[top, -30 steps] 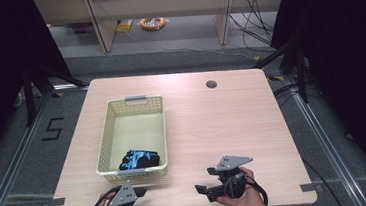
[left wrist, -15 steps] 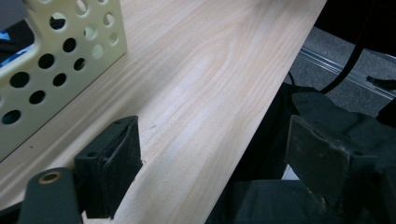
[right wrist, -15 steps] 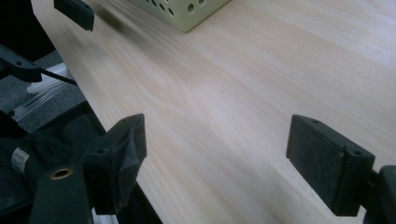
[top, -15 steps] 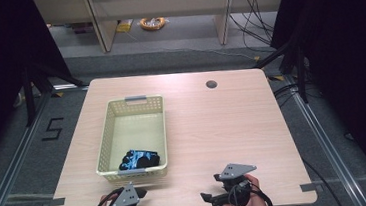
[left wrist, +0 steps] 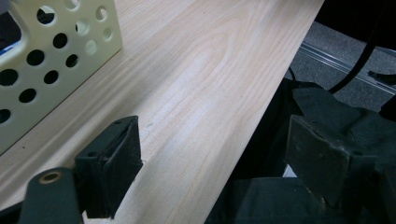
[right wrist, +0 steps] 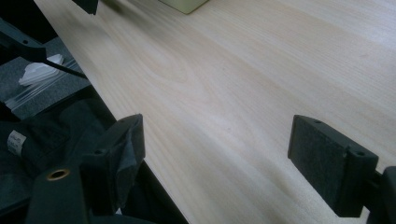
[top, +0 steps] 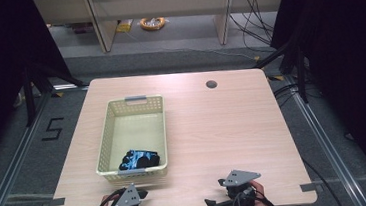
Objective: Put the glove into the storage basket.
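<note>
A cream perforated basket (top: 132, 118) stands on the left half of the wooden table (top: 223, 129). A black and blue bundle (top: 138, 159) lies in its near end. My left gripper (top: 139, 193) rests at the table's front edge just below the basket. In the left gripper view, my left gripper (left wrist: 215, 172) is open and empty, with the basket's corner (left wrist: 46, 60) at the upper left. My right gripper (top: 214, 203) sits at the front edge further right, pointing left. In the right gripper view, my right gripper (right wrist: 215, 158) has just been opening its jaws, with only bare wood between them.
A round cable hole (top: 211, 84) sits near the table's far right. Grey tape (top: 310, 187) marks the front corners. A "5" (top: 53, 129) is marked on the floor at left. Behind the table are shelf legs and a yellow coil (top: 153, 23).
My right gripper has drawn back toward the table's front edge and sunk a little. The left gripper, basket and bundle have stayed put.
</note>
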`<state>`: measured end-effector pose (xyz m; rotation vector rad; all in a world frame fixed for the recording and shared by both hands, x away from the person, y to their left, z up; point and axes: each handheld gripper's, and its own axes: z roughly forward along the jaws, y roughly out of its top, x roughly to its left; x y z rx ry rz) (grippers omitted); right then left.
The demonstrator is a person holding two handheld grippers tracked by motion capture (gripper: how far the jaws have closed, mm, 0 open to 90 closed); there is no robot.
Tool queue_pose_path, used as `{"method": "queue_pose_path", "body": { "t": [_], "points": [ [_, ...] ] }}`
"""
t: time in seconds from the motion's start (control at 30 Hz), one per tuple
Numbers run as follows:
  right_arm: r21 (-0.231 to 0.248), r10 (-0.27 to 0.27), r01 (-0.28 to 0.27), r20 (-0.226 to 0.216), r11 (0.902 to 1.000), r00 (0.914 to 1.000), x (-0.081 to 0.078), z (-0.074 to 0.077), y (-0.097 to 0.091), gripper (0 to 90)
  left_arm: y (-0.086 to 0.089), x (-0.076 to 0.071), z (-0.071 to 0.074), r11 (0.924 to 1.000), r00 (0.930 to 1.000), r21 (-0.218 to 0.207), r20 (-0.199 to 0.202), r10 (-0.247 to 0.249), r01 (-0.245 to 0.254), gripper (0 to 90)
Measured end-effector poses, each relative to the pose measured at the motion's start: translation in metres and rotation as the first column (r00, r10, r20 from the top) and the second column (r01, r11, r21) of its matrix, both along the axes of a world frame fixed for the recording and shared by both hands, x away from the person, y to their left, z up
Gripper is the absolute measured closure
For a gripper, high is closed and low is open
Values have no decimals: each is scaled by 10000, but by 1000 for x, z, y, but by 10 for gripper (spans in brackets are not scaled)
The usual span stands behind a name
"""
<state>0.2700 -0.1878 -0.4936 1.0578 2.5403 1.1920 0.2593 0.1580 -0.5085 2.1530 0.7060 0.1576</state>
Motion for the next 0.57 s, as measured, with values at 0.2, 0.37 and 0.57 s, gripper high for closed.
{"method": "queue_pose_path", "body": {
  "t": [0.2, 0.37, 0.57],
  "points": [
    [117, -109, 108, 136, 9999, 9998, 1, 2, -6, 196, 2, 2, 0, 9999, 9999, 64, 125, 88, -89, 182],
    [123, 17, -18, 52, 9999, 10000, 3, 0, -7, 196, 0, 1, 0, 9997, 9999, -188, 30, 123, -122, 182],
    [60, -122, 121, 160, 9999, 9998, 2, 0, -7, 194, 1, 2, 0, 10000, 9999, -43, 58, 83, -82, 181]
  ]
}}
